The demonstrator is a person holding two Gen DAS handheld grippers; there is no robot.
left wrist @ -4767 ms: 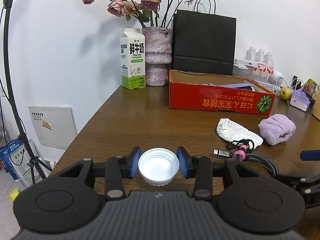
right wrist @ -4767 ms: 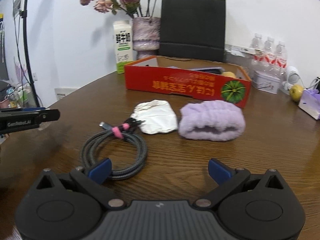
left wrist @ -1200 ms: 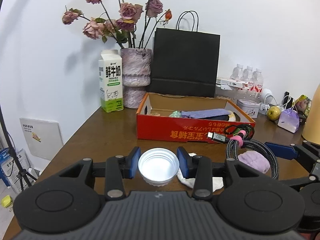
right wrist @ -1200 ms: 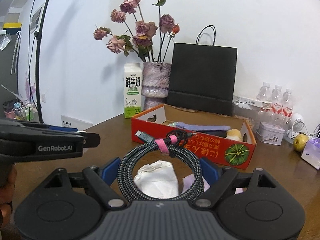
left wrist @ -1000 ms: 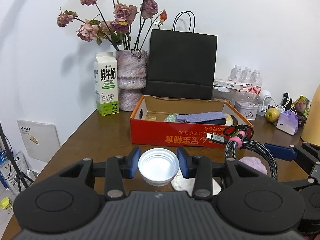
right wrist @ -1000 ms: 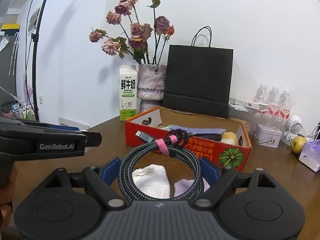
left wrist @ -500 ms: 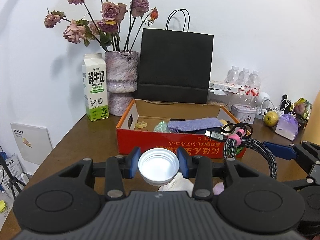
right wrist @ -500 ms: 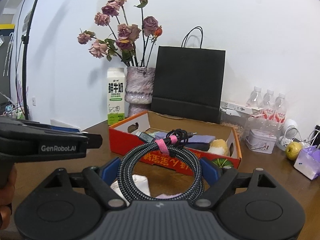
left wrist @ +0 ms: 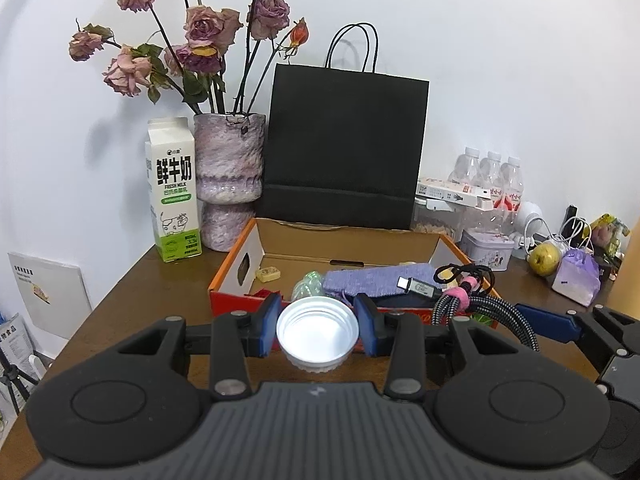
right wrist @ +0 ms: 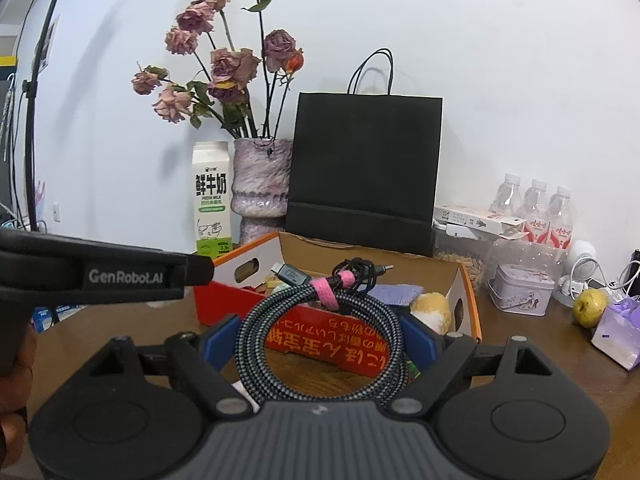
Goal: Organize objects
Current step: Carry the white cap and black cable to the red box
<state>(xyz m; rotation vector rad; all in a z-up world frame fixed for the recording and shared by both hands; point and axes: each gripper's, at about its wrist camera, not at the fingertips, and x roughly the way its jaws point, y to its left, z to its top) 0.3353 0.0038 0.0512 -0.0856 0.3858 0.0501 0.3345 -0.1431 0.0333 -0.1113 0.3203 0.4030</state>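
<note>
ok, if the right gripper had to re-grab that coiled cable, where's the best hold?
Across the coiled cable as the right gripper has it now: fingers outside opposite sides of the loop, coming in flat from the end away from the pink tie. The tie keeps the turns bundled, and the loose connector ends stay clear.

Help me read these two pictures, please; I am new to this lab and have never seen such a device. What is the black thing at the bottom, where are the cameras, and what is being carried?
No robot arm is here: a person holds a two-finger claw in each hand. Each claw carries a wide-angle camera looking forward along its fingers, so the black body at the bottom of each picture is the claw itself.

The left claw is shut on a white cap, seen from its open side. The right claw is shut on a coiled braided cable bound with a pink tie.

Both face a red cardboard box on a brown wooden table; it already holds a purple cloth and small items. Behind stand a milk carton, a vase of dried roses and a black paper bag.
</note>
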